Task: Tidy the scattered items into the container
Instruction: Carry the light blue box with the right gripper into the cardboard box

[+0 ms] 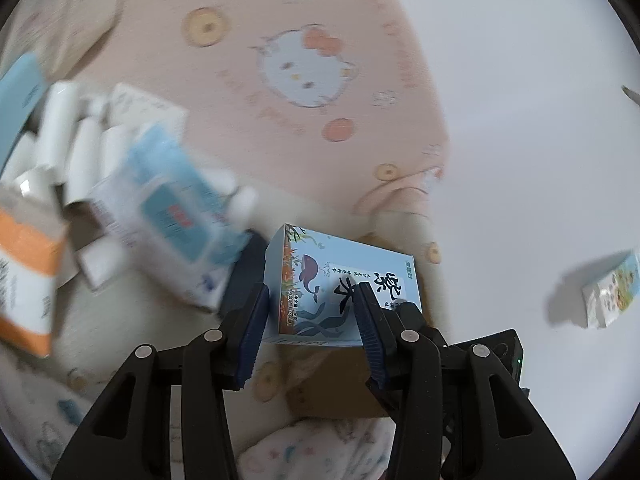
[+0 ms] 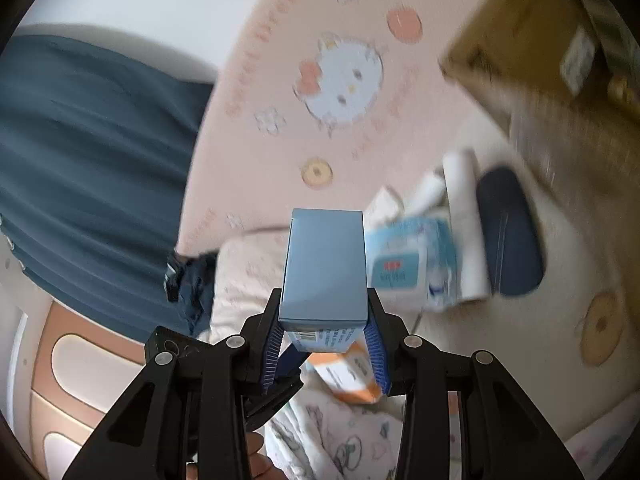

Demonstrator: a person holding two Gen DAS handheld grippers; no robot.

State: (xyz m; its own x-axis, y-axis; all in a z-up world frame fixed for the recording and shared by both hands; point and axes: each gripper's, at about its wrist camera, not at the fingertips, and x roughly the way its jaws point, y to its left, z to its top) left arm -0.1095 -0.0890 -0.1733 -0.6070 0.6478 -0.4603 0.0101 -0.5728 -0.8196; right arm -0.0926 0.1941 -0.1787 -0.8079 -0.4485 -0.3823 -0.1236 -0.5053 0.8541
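Pink cartoon blanket point(image 1: 320, 128) lay behind; left gripper point(image 1: 310, 312) clamped a whale-print box point(image 1: 340, 280), right gripper point(image 2: 326, 328) clamped a plain blue box point(image 2: 324, 264); blurred packets point(image 1: 168, 208) beside, cardboard box point(image 2: 532, 32) cut off

light: soft, even, bright; no glare
shadows: soft one left of small carton point(image 1: 612, 294) on white surface
blur: heavy motion smear on bottles point(image 1: 72, 140) and cardboard box point(image 2: 532, 36)
sharp: gripped whale box point(image 1: 344, 284)
edges: fisheye curvature, black vignette corners
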